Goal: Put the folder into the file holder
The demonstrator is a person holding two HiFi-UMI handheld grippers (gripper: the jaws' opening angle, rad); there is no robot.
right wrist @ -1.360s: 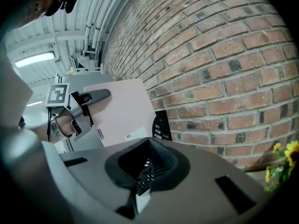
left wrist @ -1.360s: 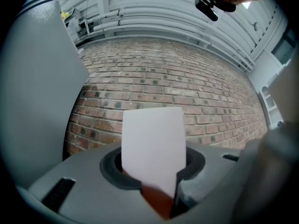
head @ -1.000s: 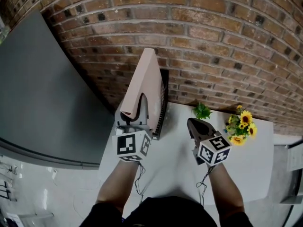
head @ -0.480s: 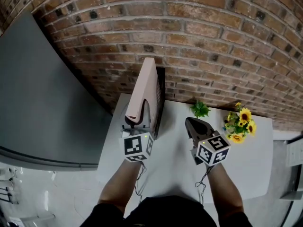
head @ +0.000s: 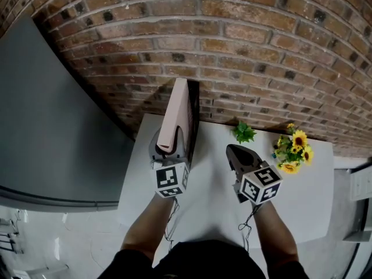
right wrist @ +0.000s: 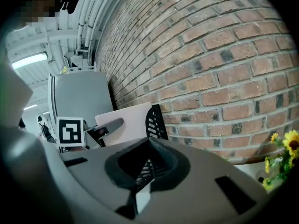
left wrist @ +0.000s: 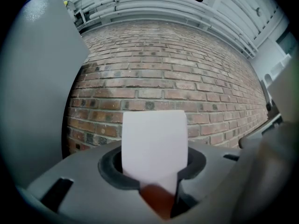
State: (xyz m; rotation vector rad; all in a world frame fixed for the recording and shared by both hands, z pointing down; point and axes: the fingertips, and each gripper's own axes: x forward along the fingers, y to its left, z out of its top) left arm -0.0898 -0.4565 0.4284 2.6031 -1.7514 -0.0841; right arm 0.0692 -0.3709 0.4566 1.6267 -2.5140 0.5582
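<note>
A pale pink folder (head: 177,112) stands on edge in the black mesh file holder (head: 194,127) against the brick wall, at the table's back left. My left gripper (head: 169,143) grips the folder's near edge, and its jaws have just been opening a little with the folder still between them. In the left gripper view the folder's spine (left wrist: 154,143) fills the gap between the jaws. My right gripper (head: 234,151) hovers shut and empty over the middle of the table, right of the holder. From the right gripper view I see the folder (right wrist: 126,118) and the holder's mesh end (right wrist: 156,122).
The white table (head: 209,196) butts against the brick wall (head: 261,51). A small green plant (head: 244,132) and a bunch of sunflowers (head: 293,151) sit at the back right. A tall grey cabinet (head: 52,109) stands close on the left.
My left gripper has come down with the folder, which now sits lower in the file holder. The right gripper has stayed where it was.
</note>
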